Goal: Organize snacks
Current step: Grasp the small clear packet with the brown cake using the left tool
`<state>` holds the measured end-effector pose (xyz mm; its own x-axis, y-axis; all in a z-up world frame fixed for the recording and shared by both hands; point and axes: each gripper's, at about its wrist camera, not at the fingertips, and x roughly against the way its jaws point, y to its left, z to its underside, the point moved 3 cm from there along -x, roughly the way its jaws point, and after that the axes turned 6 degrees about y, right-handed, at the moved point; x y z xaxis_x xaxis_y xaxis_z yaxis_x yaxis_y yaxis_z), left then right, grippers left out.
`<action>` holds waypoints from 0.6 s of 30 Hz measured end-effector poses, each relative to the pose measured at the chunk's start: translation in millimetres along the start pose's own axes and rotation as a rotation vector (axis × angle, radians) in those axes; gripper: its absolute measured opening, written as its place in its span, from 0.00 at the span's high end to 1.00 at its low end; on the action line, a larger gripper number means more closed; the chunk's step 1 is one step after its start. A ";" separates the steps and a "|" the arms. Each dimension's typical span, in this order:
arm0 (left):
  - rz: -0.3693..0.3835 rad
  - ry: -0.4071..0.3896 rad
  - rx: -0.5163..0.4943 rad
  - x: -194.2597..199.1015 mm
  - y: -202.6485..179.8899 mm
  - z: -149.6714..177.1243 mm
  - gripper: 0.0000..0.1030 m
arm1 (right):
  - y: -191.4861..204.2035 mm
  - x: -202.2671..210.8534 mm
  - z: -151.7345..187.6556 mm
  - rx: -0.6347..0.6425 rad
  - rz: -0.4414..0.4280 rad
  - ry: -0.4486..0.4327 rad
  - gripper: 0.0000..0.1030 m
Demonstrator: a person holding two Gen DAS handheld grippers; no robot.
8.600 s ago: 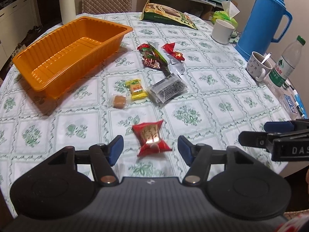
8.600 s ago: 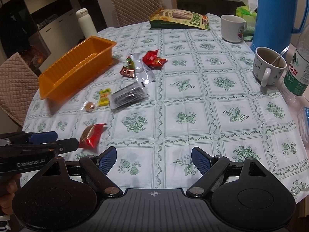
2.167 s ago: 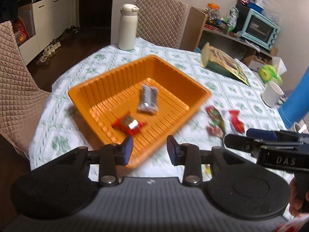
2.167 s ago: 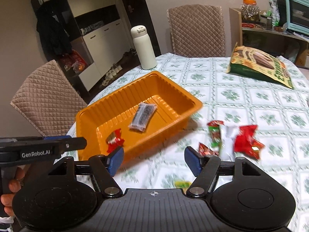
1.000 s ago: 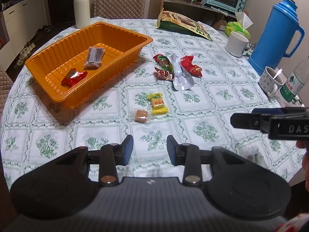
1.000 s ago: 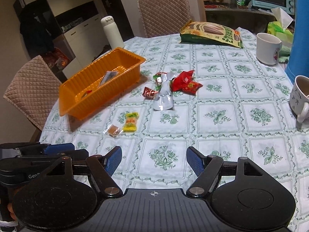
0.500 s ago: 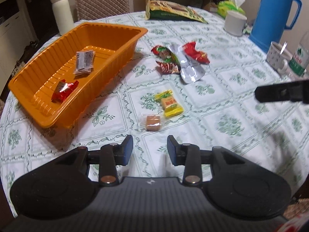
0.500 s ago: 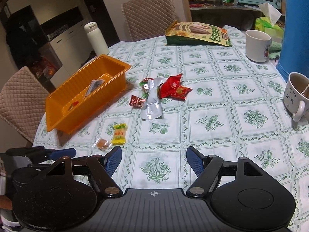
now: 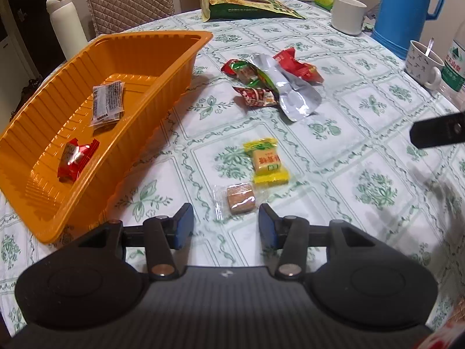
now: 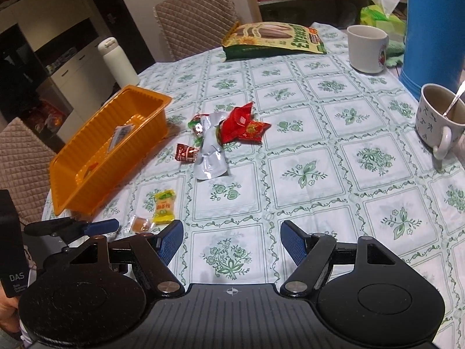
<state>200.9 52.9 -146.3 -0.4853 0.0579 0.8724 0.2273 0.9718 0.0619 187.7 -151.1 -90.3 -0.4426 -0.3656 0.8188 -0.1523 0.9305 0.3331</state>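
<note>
Left gripper (image 9: pixel 226 223): jaws opening, nothing pressed between the blue pads; it points down at one small brown cube candy in clear wrap (image 9: pixel 239 199), which lies on the cloth just ahead of the gap. Right gripper (image 10: pixel 232 240): jaws wide, empty, over bare green-and-white floral tablecloth (image 10: pixel 305 174).

Loose snacks on the cloth:
- 1 brown cube candy, nearest.
- 1 yellow-wrapped square candy (image 9: pixel 266 161), just beyond it, about touching.
- Farther, a pile: 1 flat silver foil pouch (image 9: pixel 293 93) on top, 1 dark red wrapped snack (image 9: pixel 257 96) beside it, 1 red-and-green wrapped snack (image 9: pixel 242 69) partly under the foil, 1 bright red wrapper (image 9: pixel 296 64) behind. Overlap may hide more.

Orange ribbed plastic tray (image 9: pixel 162 87), left of the pile, holds 2: one red wrapped candy (image 9: pixel 75 157) and one clear packet with dark print (image 9: pixel 107 103).

Around: 1 white insulated bottle (image 9: pixel 65 17) behind the tray, 1 green-and-yellow sunflower seed bag (image 10: pixel 276 40) far side, 1 plain white mug (image 10: pixel 367 48), 1 patterned mug with spoon (image 10: pixel 437 122), 1 blue thermos jug (image 9: pixel 407 11), 1 green-labelled water bottle (image 9: pixel 454 67) at the edge, 2 quilted chairs in the right view. Nothing stands between the left gripper and the cube candy.
</note>
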 end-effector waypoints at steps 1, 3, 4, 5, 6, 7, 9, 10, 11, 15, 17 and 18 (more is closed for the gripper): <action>0.003 -0.002 -0.001 -1.3 1.4 -2.2 0.55 | 0.3 -0.7 -0.1 -0.003 0.001 0.001 0.29; 0.008 -0.004 -0.005 -3.1 3.3 -6.0 0.55 | 1.6 -2.5 -0.8 -0.008 0.004 0.003 0.29; 0.014 -0.006 -0.006 -3.9 3.9 -7.6 0.55 | 2.4 -3.5 -1.2 -0.010 0.007 0.004 0.29; 0.019 -0.008 -0.010 -4.6 4.7 -9.2 0.55 | 3.2 -4.5 -1.1 -0.012 0.008 0.005 0.29; 0.020 -0.010 -0.017 -5.3 5.2 -10.8 0.55 | 3.8 -5.4 -1.2 -0.015 0.010 0.006 0.29; 0.020 -0.012 -0.026 -6.2 5.4 -12.1 0.55 | 4.4 -6.5 -1.3 -0.017 0.012 0.008 0.29; 0.019 -0.016 -0.047 -7.7 5.5 -14.1 0.55 | 4.4 -8.4 -1.4 -0.025 0.019 0.010 0.29; 0.022 -0.018 -0.056 -8.2 5.5 -14.8 0.55 | 4.1 -9.2 -1.7 -0.031 0.021 0.011 0.29; 0.028 -0.019 -0.065 -8.8 5.4 -15.4 0.56 | 3.8 -10.1 -1.7 -0.037 0.022 0.012 0.29; 0.063 -0.016 -0.089 -9.8 4.9 -15.4 0.65 | 1.3 -12.1 -1.9 -0.062 0.026 0.016 0.29; 0.069 -0.016 -0.093 -9.3 4.8 -15.0 0.67 | 0.0 -13.5 -2.4 -0.069 0.032 0.017 0.29; 0.072 -0.015 -0.096 -9.2 4.8 -15.0 0.69 | -0.5 -13.9 -2.3 -0.072 0.034 0.017 0.29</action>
<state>219.1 53.6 -146.8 -0.4775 0.1312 0.8688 0.3416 0.9387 0.0460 196.0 -146.6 -100.8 -0.4313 -0.3349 0.8377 -0.0731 0.9385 0.3375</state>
